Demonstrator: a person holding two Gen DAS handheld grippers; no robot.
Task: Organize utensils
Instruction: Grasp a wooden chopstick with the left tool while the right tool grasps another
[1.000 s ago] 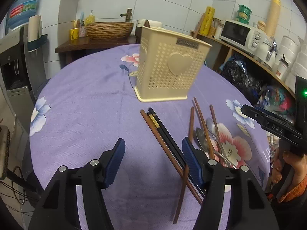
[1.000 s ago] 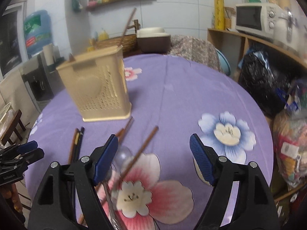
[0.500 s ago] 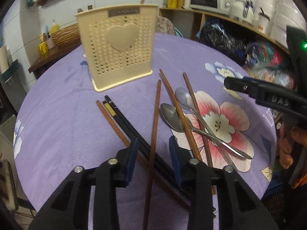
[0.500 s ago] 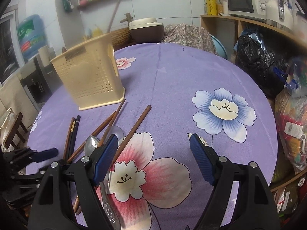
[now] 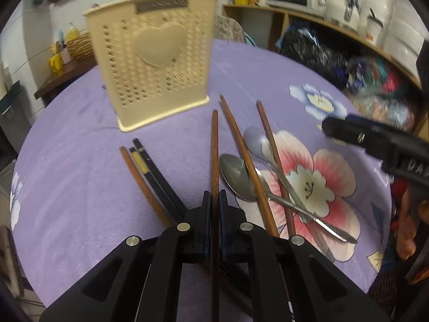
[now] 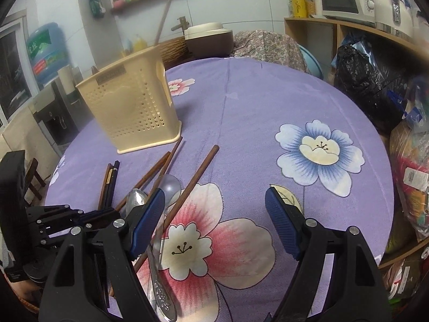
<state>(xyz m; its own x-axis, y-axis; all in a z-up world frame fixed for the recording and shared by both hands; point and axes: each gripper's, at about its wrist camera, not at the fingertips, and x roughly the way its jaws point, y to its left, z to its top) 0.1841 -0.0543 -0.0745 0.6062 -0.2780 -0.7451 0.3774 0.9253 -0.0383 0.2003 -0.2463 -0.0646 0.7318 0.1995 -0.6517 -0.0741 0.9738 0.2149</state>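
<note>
Since a second ago the left tongs have swung over from the dark chopstick pair to a single brown chopstick and narrowed from wide apart; their jaws are closing, pads pressed on its shaft. That chopstick lies on the purple flowered table, its far tip pointing to twelve o'clock, just short of the cream perforated utensil holder standing upright. At ten o'clock from the grip lie another brown chopstick and two black chopsticks side by side. At two o'clock two metal spoons lie crossed under two more brown chopsticks. The right tongs hover with jaws wide apart, nothing between them, over the pink flower print, well right of the pile.
</note>
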